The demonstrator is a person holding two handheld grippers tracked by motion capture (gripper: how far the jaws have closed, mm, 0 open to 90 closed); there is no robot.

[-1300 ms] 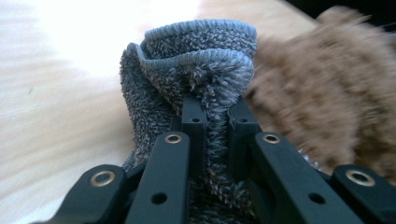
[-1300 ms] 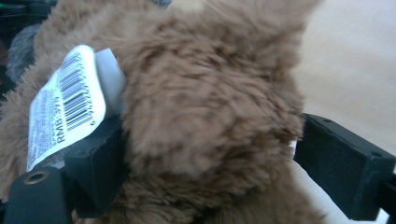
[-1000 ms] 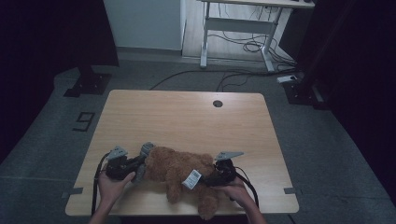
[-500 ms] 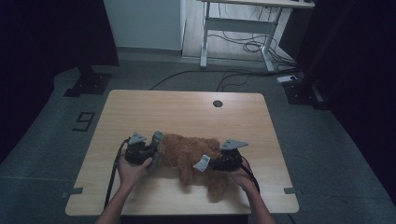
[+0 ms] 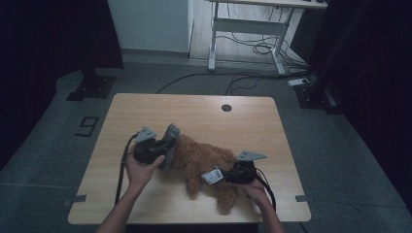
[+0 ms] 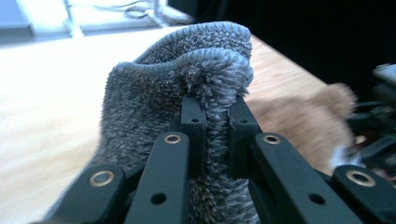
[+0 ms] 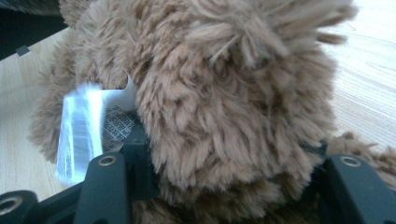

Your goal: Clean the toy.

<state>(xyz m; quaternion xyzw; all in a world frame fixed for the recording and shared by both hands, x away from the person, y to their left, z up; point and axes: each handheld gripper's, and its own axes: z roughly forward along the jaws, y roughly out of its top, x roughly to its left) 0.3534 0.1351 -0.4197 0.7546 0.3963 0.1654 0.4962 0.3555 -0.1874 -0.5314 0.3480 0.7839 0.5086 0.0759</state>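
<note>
While the person's two forearms come in from the near edge of the table [image 5: 145, 104], each hand holds one gripper over the front half of the wooden top. The left gripper [image 5: 163, 145] has its jaws pressed almost together on a grey fuzzy cloth [image 6: 187, 93] — a thick fold of it stands up between the pads in the left gripper view. The right gripper [image 5: 224, 174] has its jaws half spread around a limb of the brown plush toy [image 5: 201, 158], and the fur fills the gap between them; these jaws have just been closing. A white tag [image 7: 88, 130] hangs from the toy just beside one jaw.

The toy lies on the table between the two grippers, a little in front of the middle, with the grey cloth at its left end.

Behind the toy the light wood is bare up to a small dark round hole [image 5: 226, 107] near the far edge. On both sides the top is free to its edges. Around the table is grey floor; dark stand feet [image 5: 92, 87] are at the far left, a white desk frame [image 5: 248, 29] with loose cables [image 5: 252, 48] stands further back, and black curtains close both sides.
</note>
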